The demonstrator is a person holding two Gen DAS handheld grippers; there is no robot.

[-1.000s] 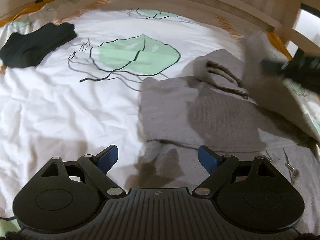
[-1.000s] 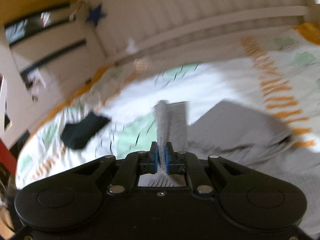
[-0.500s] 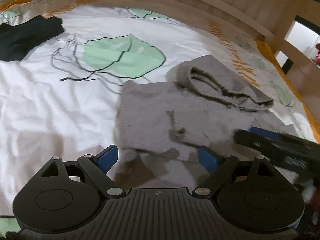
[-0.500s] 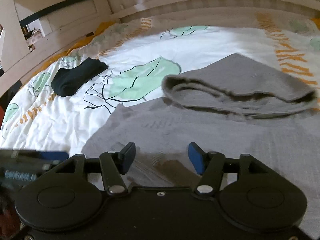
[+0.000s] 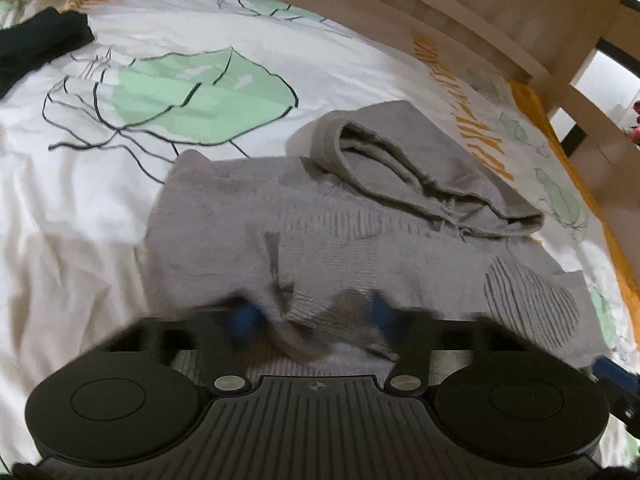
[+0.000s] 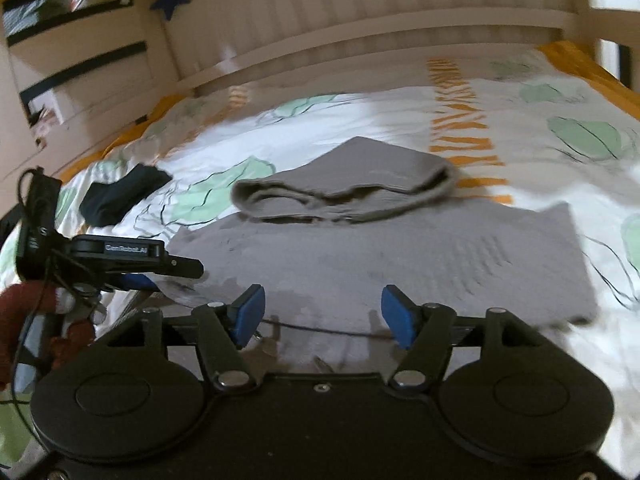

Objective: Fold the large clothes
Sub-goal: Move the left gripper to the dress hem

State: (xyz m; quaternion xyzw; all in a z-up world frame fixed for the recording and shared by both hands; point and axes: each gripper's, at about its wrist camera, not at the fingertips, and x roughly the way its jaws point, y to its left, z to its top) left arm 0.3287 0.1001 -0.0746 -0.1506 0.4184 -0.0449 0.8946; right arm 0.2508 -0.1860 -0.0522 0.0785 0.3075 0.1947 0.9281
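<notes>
A grey hoodie (image 5: 360,232) lies flat on the bed with its sleeves folded in and its hood (image 5: 420,168) spread at the far end. It also shows in the right wrist view (image 6: 400,248). My left gripper (image 5: 316,320) is open but blurred, its blue pads either side of a folded sleeve edge at the near side of the hoodie. My right gripper (image 6: 322,312) is open and empty over the hoodie's lower part, with a drawstring below it. The left gripper also shows in the right wrist view (image 6: 152,260).
A black folded garment (image 5: 36,48) lies at the far left of the bed; it also shows in the right wrist view (image 6: 120,196). A wooden bed frame (image 5: 480,32) runs along the far and right sides. The white leaf-print duvet (image 5: 80,200) lies under everything.
My right gripper let go of the sleeve it was carrying and now stands open. My left gripper has moved in over the hoodie's near edge, its jaws narrower than before.
</notes>
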